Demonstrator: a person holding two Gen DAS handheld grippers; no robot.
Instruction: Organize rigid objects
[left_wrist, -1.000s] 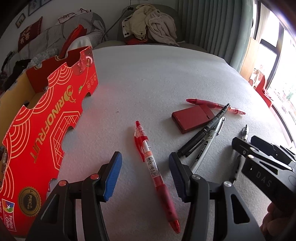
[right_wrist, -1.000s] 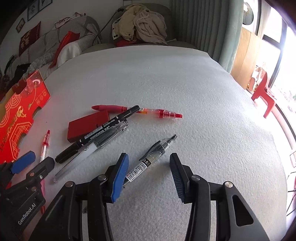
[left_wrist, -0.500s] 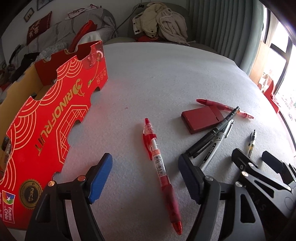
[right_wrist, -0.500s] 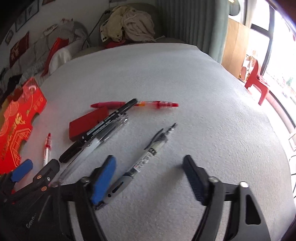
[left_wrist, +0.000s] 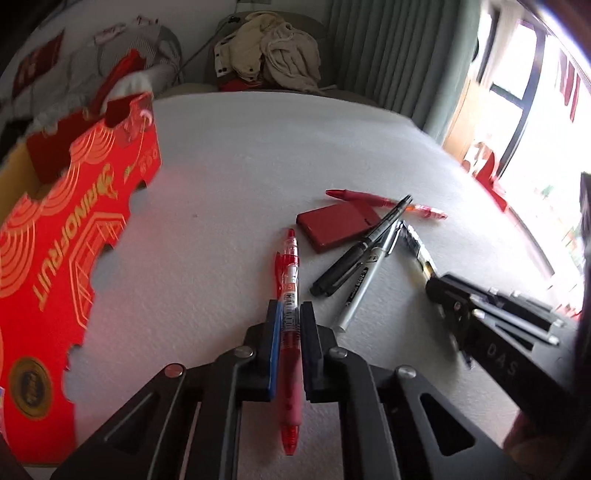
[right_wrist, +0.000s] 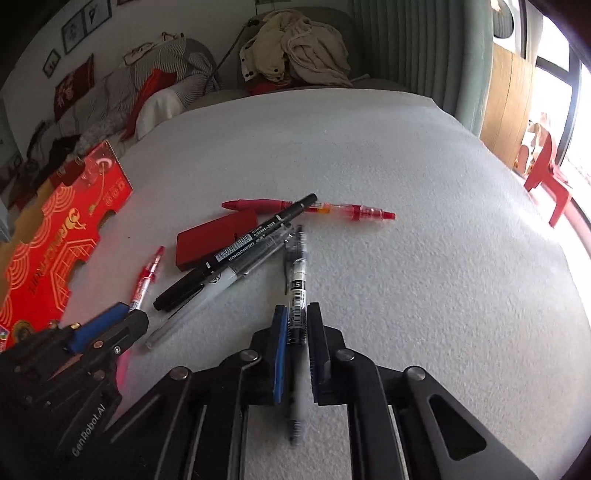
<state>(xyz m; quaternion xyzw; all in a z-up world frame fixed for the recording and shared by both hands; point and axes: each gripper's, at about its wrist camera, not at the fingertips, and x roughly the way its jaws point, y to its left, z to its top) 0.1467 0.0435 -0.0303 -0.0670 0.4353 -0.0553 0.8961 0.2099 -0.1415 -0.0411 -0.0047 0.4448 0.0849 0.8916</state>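
My left claw (left_wrist: 289, 328) has just squeezed together on the red gel pen (left_wrist: 289, 295), which lies on the white tabletop (left_wrist: 258, 155) and sticks out past my pads at both ends. My right claw (right_wrist: 295, 325) has just squeezed together on the black gel pen (right_wrist: 297, 284). Beyond the red gel pen lies the red case (left_wrist: 332, 226), with a black marker (left_wrist: 354, 254) resting across its edge. The red fruit box (left_wrist: 70, 240) sits off to the left of it.

Glossy printed cardboard box (left_wrist: 77, 236), rough matt cloth tabletop (left_wrist: 258, 147) (nubbly), clear plastic red pen (left_wrist: 290, 280)
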